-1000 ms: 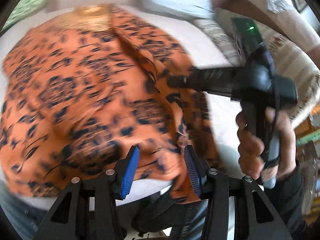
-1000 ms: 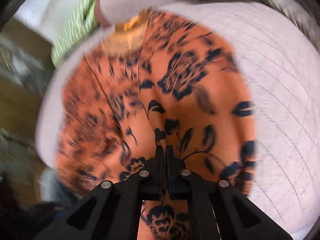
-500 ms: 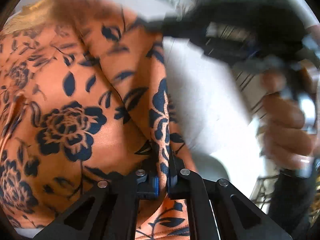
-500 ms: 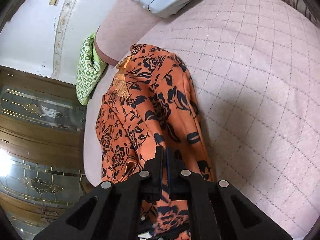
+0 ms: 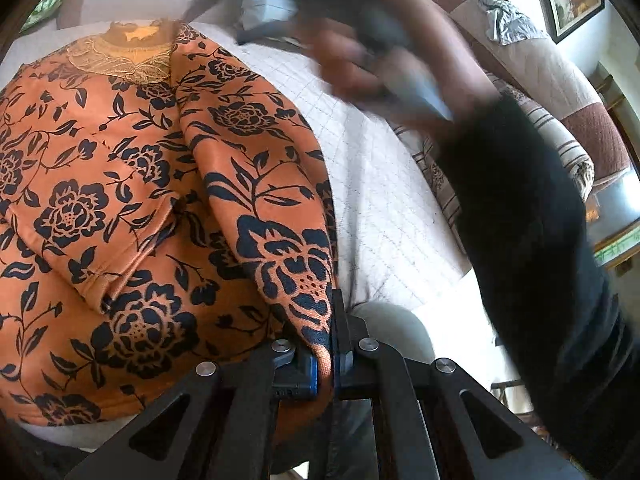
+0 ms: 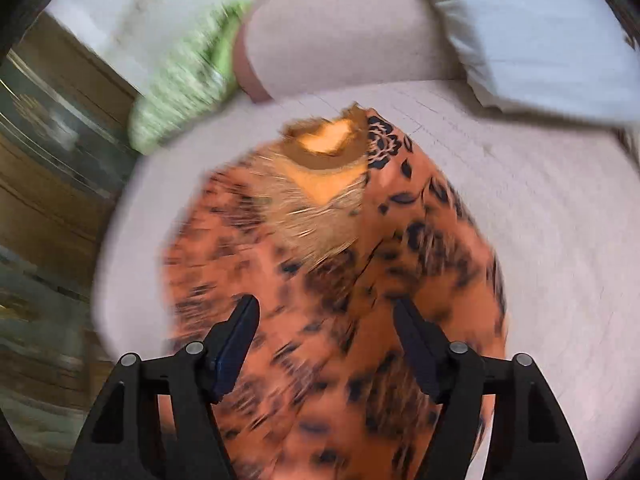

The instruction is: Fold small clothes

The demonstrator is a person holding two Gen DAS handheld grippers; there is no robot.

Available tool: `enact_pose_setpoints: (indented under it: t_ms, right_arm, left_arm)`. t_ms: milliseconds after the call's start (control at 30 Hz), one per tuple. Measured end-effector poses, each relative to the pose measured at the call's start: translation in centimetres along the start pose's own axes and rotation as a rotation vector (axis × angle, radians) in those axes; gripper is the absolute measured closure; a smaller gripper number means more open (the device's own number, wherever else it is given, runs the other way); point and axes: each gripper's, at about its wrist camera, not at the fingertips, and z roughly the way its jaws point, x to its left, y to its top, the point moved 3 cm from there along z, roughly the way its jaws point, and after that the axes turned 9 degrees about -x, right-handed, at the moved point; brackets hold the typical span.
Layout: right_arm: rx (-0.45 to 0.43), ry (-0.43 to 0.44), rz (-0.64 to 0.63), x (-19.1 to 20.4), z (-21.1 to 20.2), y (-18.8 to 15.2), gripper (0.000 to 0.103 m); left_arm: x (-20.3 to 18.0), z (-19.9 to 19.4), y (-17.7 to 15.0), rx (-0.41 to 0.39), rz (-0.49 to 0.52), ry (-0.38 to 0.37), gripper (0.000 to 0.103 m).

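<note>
Orange floral cloth fills your left wrist view: the garment (image 5: 132, 208) lies on a quilted white bed (image 5: 384, 208), one side folded over the middle. Your left gripper (image 5: 326, 364) has its fingers clamped together on the folded edge at the hem. The other hand (image 5: 384, 60) blurs across the top. Pull too hard from here and the thin, slippery fabric could slide off the bed or drag the fold askew.

From your right wrist, the right gripper (image 6: 324, 348) hangs above the garment (image 6: 400, 264), fingers apart and opening, nothing between them. Gold embroidery rims the neckline (image 6: 324, 148). A green cushion (image 6: 188, 76) sits beyond.
</note>
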Motion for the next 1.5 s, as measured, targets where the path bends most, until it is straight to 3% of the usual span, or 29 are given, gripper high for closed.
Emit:
enact_pose_setpoints:
  t_ms: [167, 267, 300, 333, 400, 500, 533, 633, 800, 933, 1000, 1033, 1100, 1167, 1200, 1267, 1333, 1433, 1500]
  right_arm:
    - [0.151, -0.317, -0.123, -0.2, 10.5, 1.5, 0.057]
    - [0.134, -0.346, -0.104, -0.9, 11.9, 1.3, 0.058]
    - [0.122, -0.353, -0.117, -0.8, 11.4, 1.2, 0.065]
    - [0.119, -0.352, -0.123, -0.8, 11.0, 1.1, 0.095]
    - [0.070, -0.330, -0.090, -1.3, 8.5, 1.6, 0.099]
    - [-0.019, -0.238, -0.038, -2.5, 3.3, 2.9, 0.099]
    - [-0.019, -0.238, -0.038, -2.5, 3.3, 2.9, 0.099]
    - [-0.088, -0.094, 0.052, -5.4, -1.7, 5.9, 0.099]
    - [-0.086, 0.023, 0.115, -4.8, -0.3, 9.1, 0.099]
    - [-0.066, -0.026, 0.113, -3.9, 3.2, 9.9, 0.099]
    - [-0.052, -0.056, 0.125, -3.9, 5.6, 10.2, 0.098]
    - [-0.042, -0.059, 0.134, -4.4, 6.6, 9.9, 0.093]
    - [-0.028, -0.054, 0.170, -5.4, 7.5, 8.9, 0.092]
    - [-0.056, 0.011, 0.219, -6.0, 6.2, 7.7, 0.090]
    - [-0.076, 0.030, 0.221, -6.0, 4.9, 6.9, 0.085]
    - [-0.134, 0.055, 0.196, -5.5, 1.6, 4.1, 0.068]
    - [-0.178, 0.098, 0.196, -5.2, -1.2, 0.2, 0.048]
    - [-0.182, 0.128, 0.214, -4.7, -3.7, -7.2, 0.048]
    - [-0.178, 0.137, 0.227, -4.7, -4.0, -9.1, 0.048]
  left_arm:
    - [0.7, 1.5, -0.3, 0.029, 0.022, -0.022, 0.101]
    - [0.9, 2.2, -0.5, 0.039, 0.031, -0.044, 0.101]
    - [1.1, 2.2, -0.4, 0.043, 0.026, -0.056, 0.101]
    - [1.3, 2.0, -0.5, 0.045, 0.025, -0.063, 0.101]
    - [1.7, 1.1, -0.2, 0.024, 0.037, -0.063, 0.101]
    - [2.5, -2.2, 0.3, -0.026, 0.035, -0.070, 0.101]
    - [3.0, -3.5, 0.5, -0.043, 0.015, -0.082, 0.101]
    - [4.3, -7.1, 1.2, -0.088, -0.004, -0.081, 0.101]
    - [8.5, -10.7, 3.1, -0.164, -0.058, -0.034, 0.101]
    - [14.3, -11.0, 3.5, -0.169, -0.156, 0.012, 0.100]
    - [18.2, -9.1, 3.3, -0.147, -0.228, 0.049, 0.099]
    - [19.9, -8.0, 3.1, -0.122, -0.255, 0.083, 0.097]
    - [21.9, -6.6, 2.5, -0.084, -0.297, 0.133, 0.097]
    - [22.3, -6.7, 2.0, -0.070, -0.311, 0.142, 0.094]
    - [22.1, -7.1, 1.8, -0.080, -0.309, 0.127, 0.091]
    - [21.8, -8.1, 1.4, -0.096, -0.304, 0.120, 0.075]
    - [21.6, -9.2, 1.0, -0.121, -0.293, 0.141, 0.070]
    - [21.8, -9.7, 0.0, -0.116, -0.316, 0.167, 0.072]
    - [22.1, -9.9, -0.4, -0.115, -0.338, 0.205, 0.072]
